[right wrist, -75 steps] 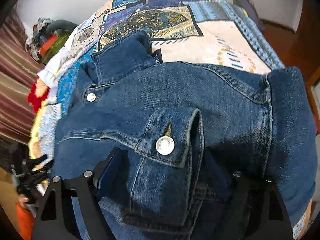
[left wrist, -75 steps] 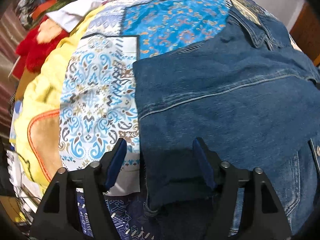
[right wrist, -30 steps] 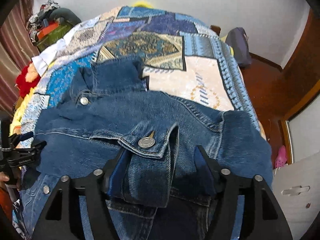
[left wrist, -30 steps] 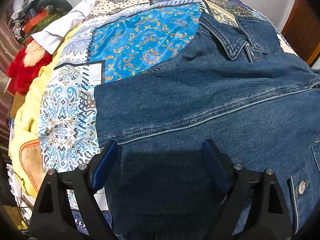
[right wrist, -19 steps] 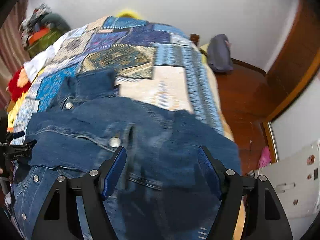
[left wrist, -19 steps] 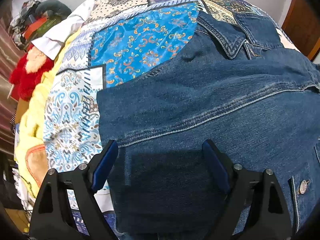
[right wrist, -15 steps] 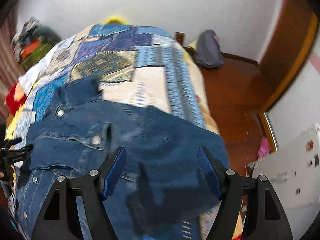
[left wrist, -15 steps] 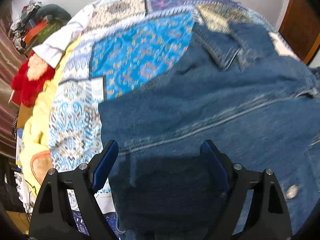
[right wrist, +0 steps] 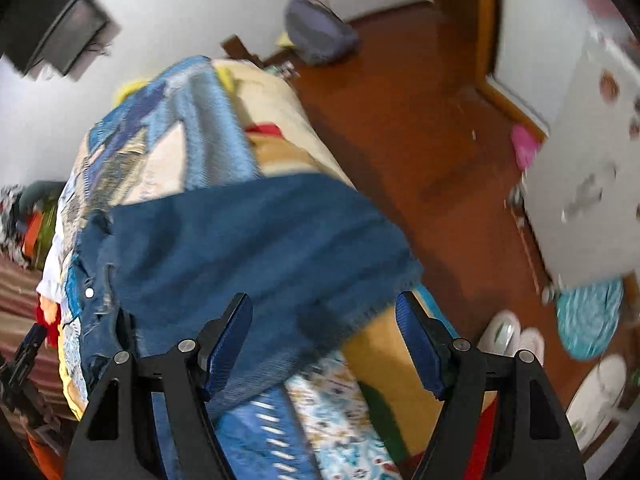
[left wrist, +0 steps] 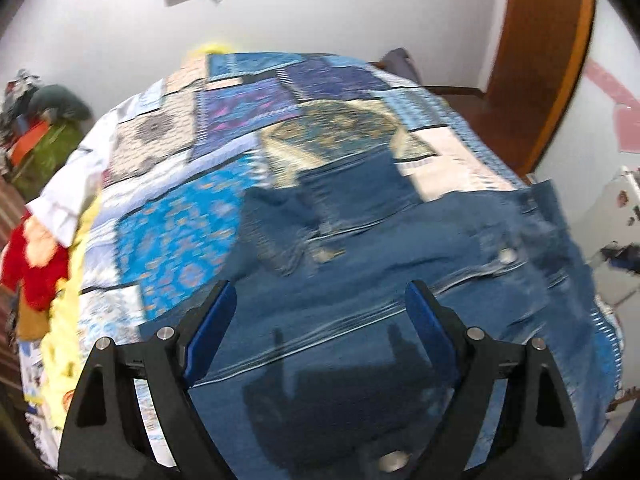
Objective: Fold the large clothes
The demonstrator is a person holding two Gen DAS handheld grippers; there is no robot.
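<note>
Left wrist view: denim jacket (left wrist: 360,320) folded on patchwork bed (left wrist: 180,232) | both hand-held grippers spread, left (left wrist: 320,320), right (right wrist: 324,336), holding nothing | risk: jacket's right edge overhanging bedside may slip floorward.

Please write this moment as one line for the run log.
left tool: open, above denim jacket | right tool: open, holds nothing | jacket: lying on patchwork bedspread | frames: blurred

Denim jacket (left wrist: 400,288): mid-blue, pale stitching, silver snaps. Patchwork bedspread (left wrist: 248,120) ahead of it: bright blue, navy, cream and gold paisley patches. Red plush (left wrist: 36,264) noted left. Gripper pads (right wrist: 230,340): blue on black.
</note>
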